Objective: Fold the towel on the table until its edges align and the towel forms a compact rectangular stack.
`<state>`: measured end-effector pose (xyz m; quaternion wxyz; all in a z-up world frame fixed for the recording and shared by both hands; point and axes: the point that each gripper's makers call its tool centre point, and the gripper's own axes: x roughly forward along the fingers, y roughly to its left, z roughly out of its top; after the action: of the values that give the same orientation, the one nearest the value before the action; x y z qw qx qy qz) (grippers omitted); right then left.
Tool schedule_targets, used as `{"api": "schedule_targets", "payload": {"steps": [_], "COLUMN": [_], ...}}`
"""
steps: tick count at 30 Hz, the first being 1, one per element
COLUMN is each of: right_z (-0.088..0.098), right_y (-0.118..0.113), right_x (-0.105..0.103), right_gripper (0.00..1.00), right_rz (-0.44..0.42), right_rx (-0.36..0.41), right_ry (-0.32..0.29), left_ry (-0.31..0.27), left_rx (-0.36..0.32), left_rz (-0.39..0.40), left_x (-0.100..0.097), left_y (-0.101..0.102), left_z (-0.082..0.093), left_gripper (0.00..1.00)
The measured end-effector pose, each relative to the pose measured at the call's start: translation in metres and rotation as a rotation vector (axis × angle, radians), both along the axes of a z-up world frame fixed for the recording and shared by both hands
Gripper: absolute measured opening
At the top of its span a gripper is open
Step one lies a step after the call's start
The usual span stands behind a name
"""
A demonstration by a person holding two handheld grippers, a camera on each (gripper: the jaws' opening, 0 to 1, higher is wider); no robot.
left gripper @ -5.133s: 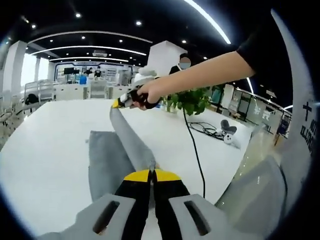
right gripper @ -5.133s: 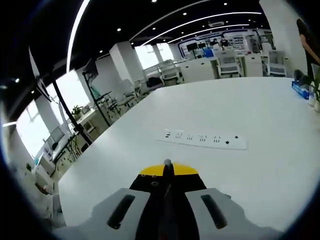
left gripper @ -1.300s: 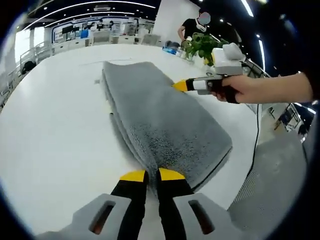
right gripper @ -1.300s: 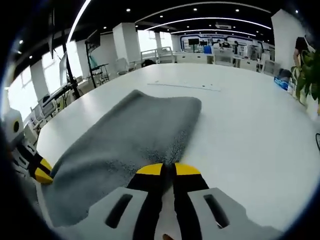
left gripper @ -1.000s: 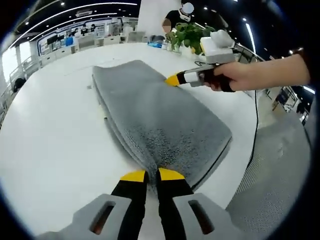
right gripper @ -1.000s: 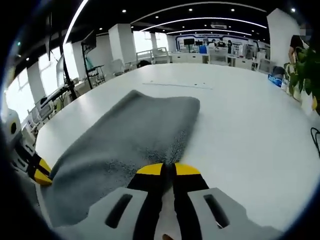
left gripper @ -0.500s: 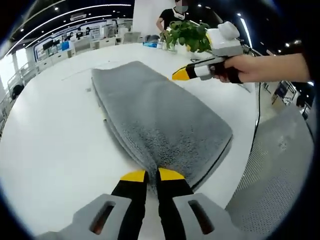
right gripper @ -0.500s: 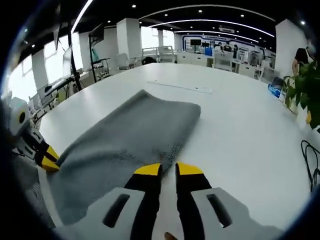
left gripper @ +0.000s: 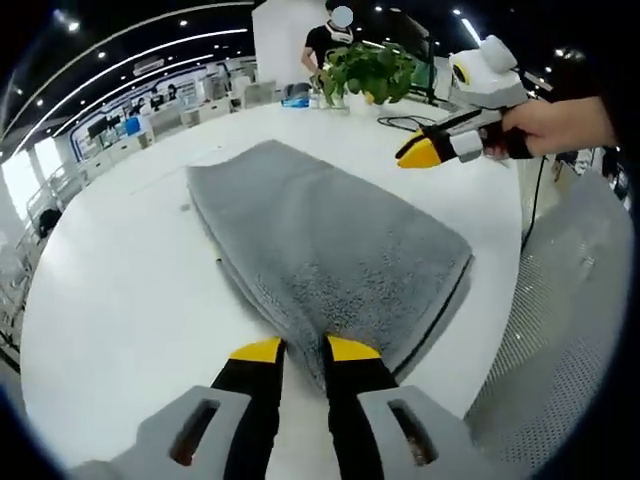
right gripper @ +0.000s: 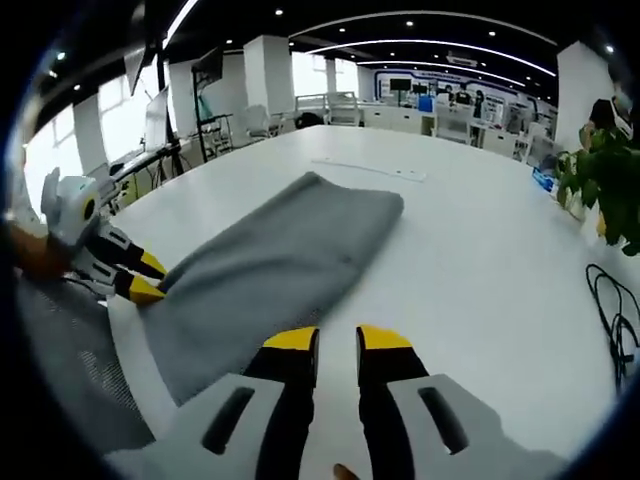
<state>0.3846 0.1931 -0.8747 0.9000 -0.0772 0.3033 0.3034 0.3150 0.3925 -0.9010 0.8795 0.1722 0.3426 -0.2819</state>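
Observation:
The grey towel lies folded into a long rectangle of several layers on the white table. In the left gripper view my left gripper stands open at the towel's near end, with the folded edge just ahead of the gap between its jaws. My right gripper hovers above the table beyond the towel's right side, held by a hand. In the right gripper view my right gripper is open over bare table, just off the towel. The left gripper sits open at the towel's left corner.
A potted plant and a black cable sit at the table's far side, with a person standing behind them. A white power strip lies beyond the towel. The table edge runs close behind the towel's near end, with grey mesh below.
Both grippers have opened and let go of the towel. The right gripper has lifted and drawn back off the towel's side. The towel now rests flat.

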Motion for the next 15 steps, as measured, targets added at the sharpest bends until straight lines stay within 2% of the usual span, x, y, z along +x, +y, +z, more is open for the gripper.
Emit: {"api": "schedule_targets", "payload": {"steps": [8, 12, 15], "right_z": [0.008, 0.009, 0.009], "right_y": [0.000, 0.001, 0.004], "right_x": [-0.017, -0.016, -0.013], "right_gripper": [0.14, 0.14, 0.14], "right_rz": [0.012, 0.000, -0.006], "right_rx": [-0.001, 0.008, 0.013], "right_ry": [-0.004, 0.001, 0.007], "left_ry": [-0.038, -0.054, -0.063], "left_rx": [-0.019, -0.068, -0.046], "left_rz": [-0.006, 0.028, 0.031], "left_x": [0.000, 0.012, 0.027], "left_y": [0.008, 0.015, 0.026], "left_z": [0.018, 0.028, 0.029], "left_gripper": [0.25, 0.25, 0.25]}}
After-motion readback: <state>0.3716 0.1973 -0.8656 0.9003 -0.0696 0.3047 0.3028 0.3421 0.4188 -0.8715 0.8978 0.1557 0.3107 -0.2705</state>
